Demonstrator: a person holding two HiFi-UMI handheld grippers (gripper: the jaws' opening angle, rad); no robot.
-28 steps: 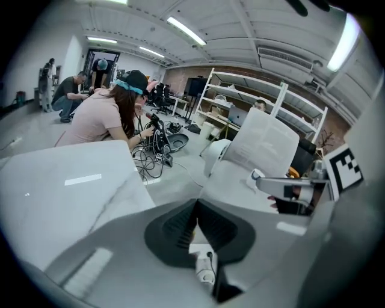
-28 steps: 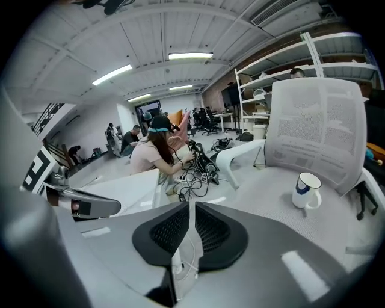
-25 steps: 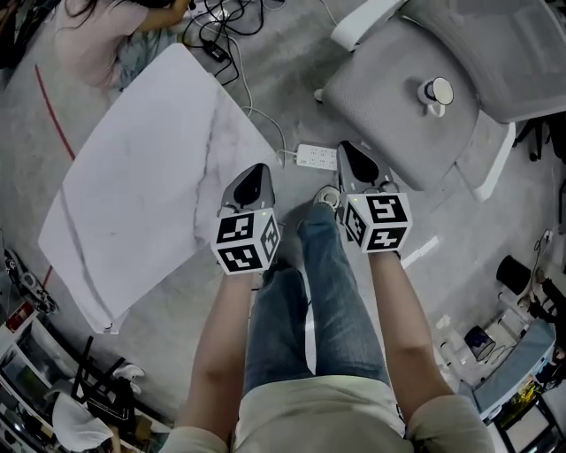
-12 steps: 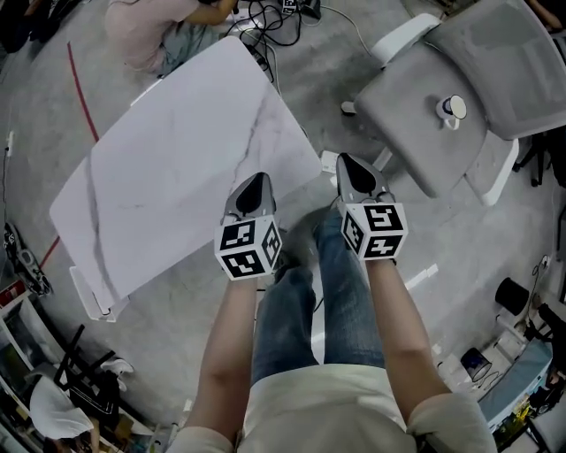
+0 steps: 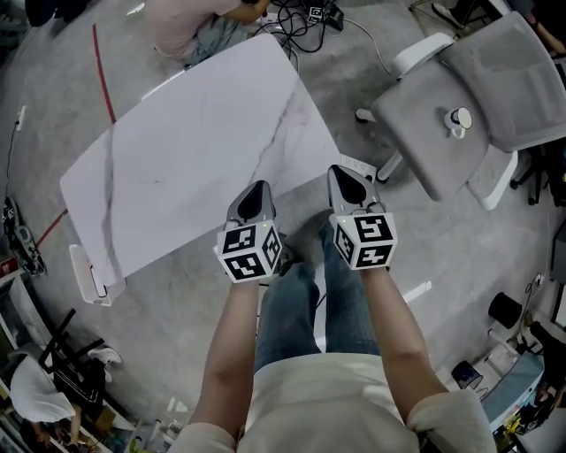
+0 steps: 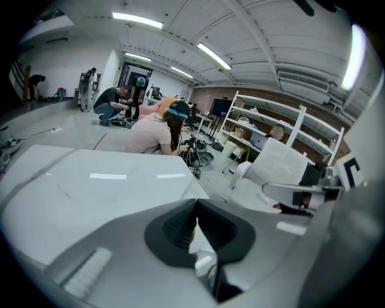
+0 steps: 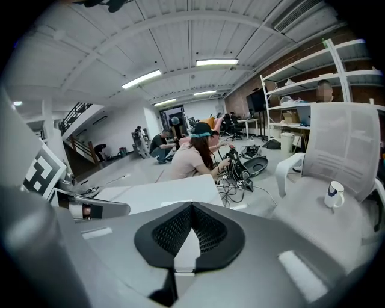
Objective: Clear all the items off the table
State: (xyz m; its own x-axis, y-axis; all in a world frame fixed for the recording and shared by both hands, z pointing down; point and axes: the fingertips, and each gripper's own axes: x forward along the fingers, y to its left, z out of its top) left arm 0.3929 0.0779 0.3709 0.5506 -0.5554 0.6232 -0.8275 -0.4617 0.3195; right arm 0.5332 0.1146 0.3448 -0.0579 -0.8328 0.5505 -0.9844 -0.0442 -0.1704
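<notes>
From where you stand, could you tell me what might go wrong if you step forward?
The power strip and cables lie on the floor by the table: a trip hazard. The mug sits loose on the office chair; a bump could tip it. A person crouches at the far corner.

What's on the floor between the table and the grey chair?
A white power strip lies on the concrete floor between the table and the chair; the head view shows it.
</notes>
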